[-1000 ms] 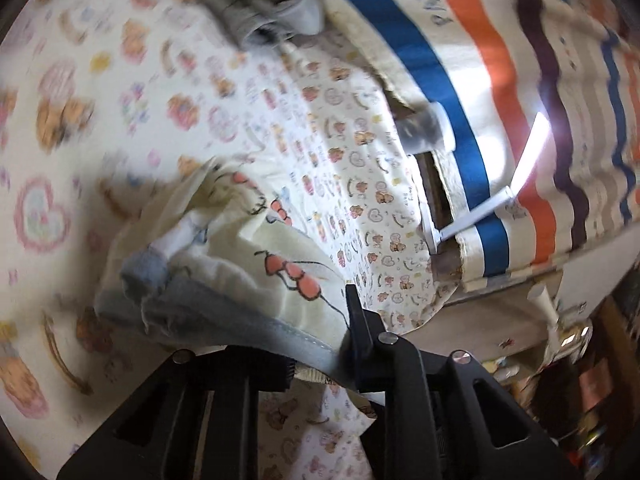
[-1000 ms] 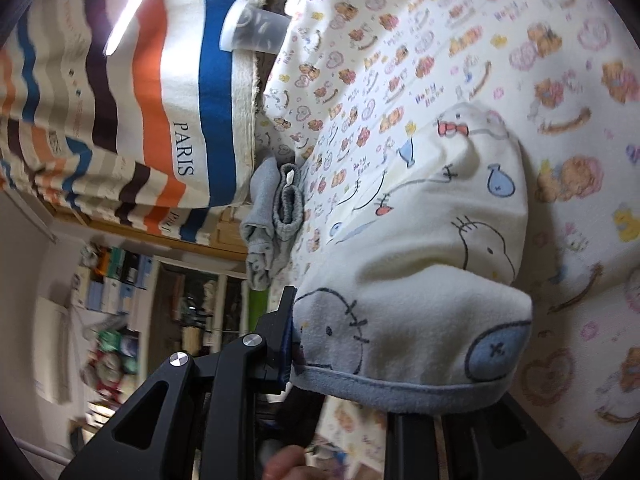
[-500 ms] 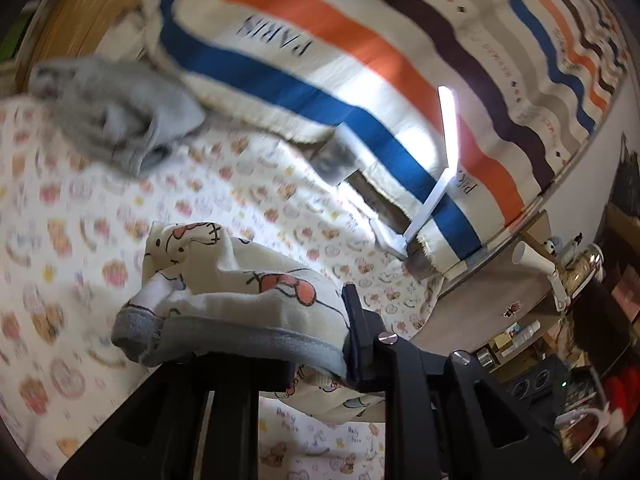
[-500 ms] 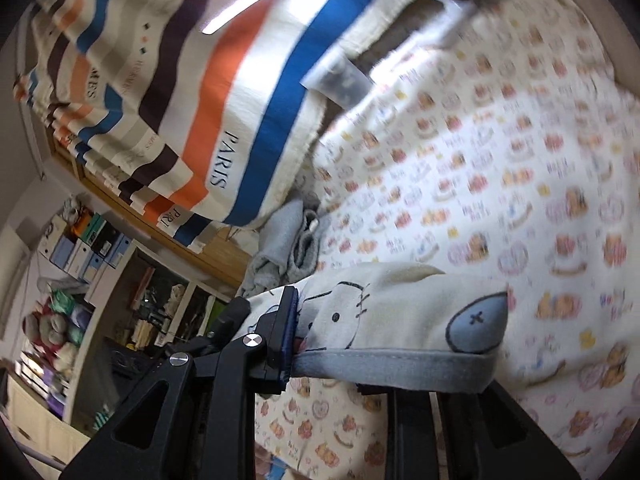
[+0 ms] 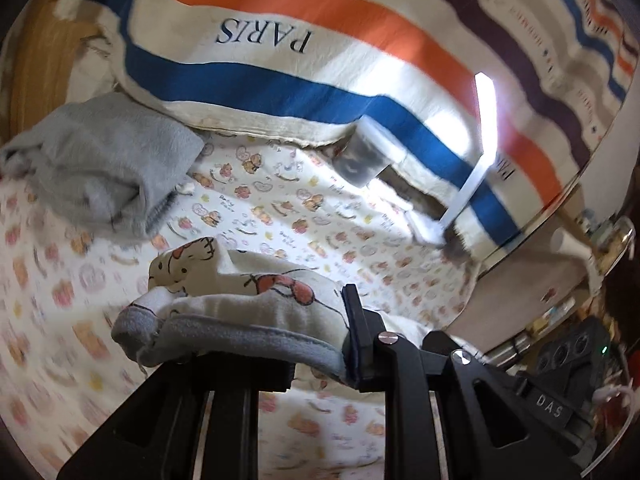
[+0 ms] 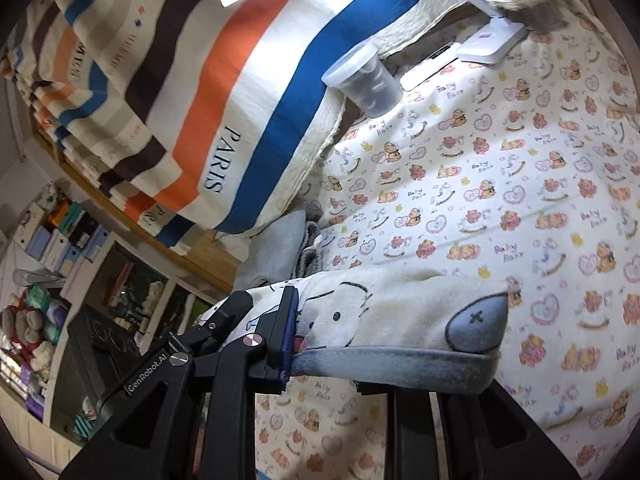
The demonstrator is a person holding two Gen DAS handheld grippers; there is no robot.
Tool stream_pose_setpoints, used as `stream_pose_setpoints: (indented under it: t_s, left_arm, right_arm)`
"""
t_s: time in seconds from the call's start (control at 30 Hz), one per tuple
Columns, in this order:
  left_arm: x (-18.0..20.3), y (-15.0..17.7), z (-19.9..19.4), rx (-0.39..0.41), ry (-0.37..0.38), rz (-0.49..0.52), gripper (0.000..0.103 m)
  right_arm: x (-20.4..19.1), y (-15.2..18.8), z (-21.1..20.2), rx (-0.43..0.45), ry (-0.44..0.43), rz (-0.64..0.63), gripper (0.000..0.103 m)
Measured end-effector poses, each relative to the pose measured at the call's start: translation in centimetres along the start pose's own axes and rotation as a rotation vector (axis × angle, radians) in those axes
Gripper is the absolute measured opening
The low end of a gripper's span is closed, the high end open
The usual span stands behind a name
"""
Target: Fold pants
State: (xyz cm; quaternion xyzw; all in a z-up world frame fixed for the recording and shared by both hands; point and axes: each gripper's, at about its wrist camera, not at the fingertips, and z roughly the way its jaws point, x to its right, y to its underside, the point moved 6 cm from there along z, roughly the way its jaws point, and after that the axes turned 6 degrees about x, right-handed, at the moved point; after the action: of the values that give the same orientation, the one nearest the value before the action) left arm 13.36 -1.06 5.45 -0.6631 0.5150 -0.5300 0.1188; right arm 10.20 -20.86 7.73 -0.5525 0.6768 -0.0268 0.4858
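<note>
Left wrist view: the left claw (image 5: 316, 344) is closed on the pants (image 5: 240, 300), pinching the grey band at their edge. The pants are cream with cartoon faces. They hang lifted, above the sheet (image 5: 304, 208), which has little bears on it. I think the pants are being carried over to make a fold. To do it well, both claws should go along together at the same height, so the band stays straight. Then they should come down slowly and lay the cloth flat before letting go. Pull too hard and the soft cloth may slip out.

This view shows the grey cloth (image 5: 104, 168) bunched up on the sheet, well behind the pants. It shows a lamp (image 5: 476, 152) too, with its bright bar up in front of the striped blanket (image 5: 320, 52). A cup (image 5: 360, 156) stands by the blanket's edge, but it is blurry here.

Right wrist view: the right claw (image 6: 384, 364) is closed on the pants (image 6: 400, 312) too, holding the same grey band. A blue-grey patch with a cross sits at the far corner. Here the cup (image 6: 368, 80) is sharp, and it is see-through and leaning. The lamp's white foot (image 6: 492, 40) shows flat on the sheet (image 6: 500, 184). Shelves (image 6: 52, 240) full of boxes show off to the side, and the left view does not have them. The grey cloth (image 6: 280, 248) only peeks out here.
</note>
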Motion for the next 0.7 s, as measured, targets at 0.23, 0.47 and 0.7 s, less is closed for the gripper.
stream_pose_setpoints:
  t_s: [0.23, 0.47, 0.7]
  left_arm:
    - [-3.1, -7.7, 1.5, -0.109, -0.044, 0.16, 0.019]
    - [-8.5, -17.4, 4.0, -0.176, -0.119, 0.207, 0.019]
    - [-10.1, -26.6, 2.6, -0.077, -0.14, 0.287, 0.018]
  right_arm:
    - [-5.4, -2.2, 5.9, -0.013, 0.052, -0.115, 0.023]
    - [-13.7, -5.8, 15.3, -0.031, 0.051, -0.235, 0.023]
    - [-20.3, -10.1, 21.8, -0.037, -0.013, -0.239, 0.022]
